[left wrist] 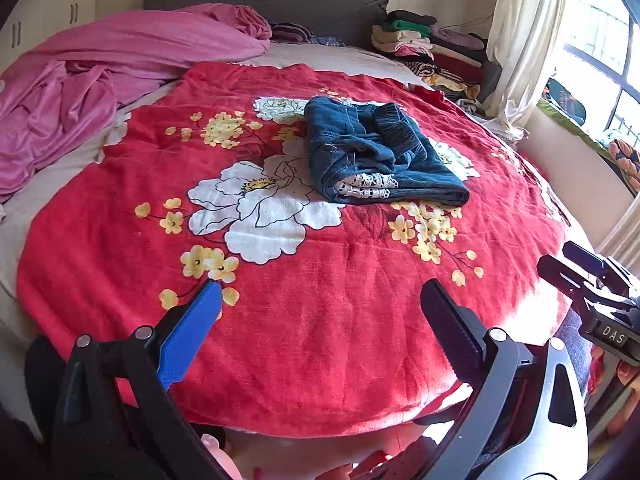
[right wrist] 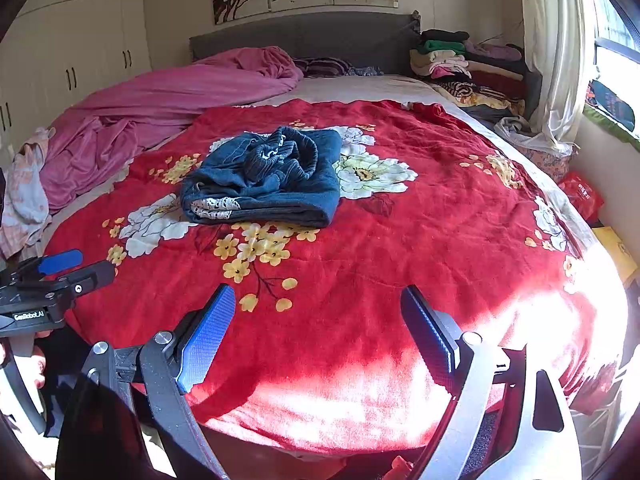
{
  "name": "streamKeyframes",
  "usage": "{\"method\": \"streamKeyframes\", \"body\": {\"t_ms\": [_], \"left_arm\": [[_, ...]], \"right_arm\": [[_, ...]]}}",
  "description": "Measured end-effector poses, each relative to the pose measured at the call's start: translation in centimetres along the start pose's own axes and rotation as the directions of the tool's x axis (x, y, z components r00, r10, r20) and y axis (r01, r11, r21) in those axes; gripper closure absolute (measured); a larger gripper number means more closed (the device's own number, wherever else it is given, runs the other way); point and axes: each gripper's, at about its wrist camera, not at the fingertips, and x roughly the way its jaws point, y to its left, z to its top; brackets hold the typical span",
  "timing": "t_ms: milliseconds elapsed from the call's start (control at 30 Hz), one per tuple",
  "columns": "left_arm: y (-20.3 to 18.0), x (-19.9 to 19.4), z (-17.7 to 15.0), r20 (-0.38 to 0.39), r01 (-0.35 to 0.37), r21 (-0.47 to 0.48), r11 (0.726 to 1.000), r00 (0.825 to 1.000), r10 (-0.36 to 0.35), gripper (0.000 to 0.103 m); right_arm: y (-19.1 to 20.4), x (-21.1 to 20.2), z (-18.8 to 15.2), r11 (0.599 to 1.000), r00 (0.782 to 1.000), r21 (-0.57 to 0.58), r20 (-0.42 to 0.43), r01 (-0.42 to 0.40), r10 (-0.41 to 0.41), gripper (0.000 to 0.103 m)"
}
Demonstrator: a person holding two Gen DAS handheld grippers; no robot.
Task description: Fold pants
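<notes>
On the middle of the red plush floral blanket [left wrist: 320,320] covering the bed lies the dark blue denim pants [left wrist: 376,152], folded into a compact bundle with a white lace hem showing at the near edge and the gathered waistband on top. The left gripper [left wrist: 320,320] hovers above the blanket's near edge, fingers spread wide, holding nothing, well apart from the pants. The right gripper [right wrist: 316,328] sits beside it in the same condition, fingers apart and empty. A crumpled pink sheet [left wrist: 120,60] lies at the left; a stack of what appears to be folded clothes [left wrist: 432,48] stands by the headboard.
</notes>
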Motion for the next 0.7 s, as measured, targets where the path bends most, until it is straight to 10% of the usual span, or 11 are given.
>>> {"method": "streamKeyframes", "body": {"t_ms": [700], "left_arm": [[0.30,-0.40,0.22,-0.001,-0.032,-0.007,0.999,0.999,0.032,0.010]], "right_arm": [[-0.07,-0.10,0.04,1.000,1.000,0.000,0.002,0.005,-0.005,0.019]]}}
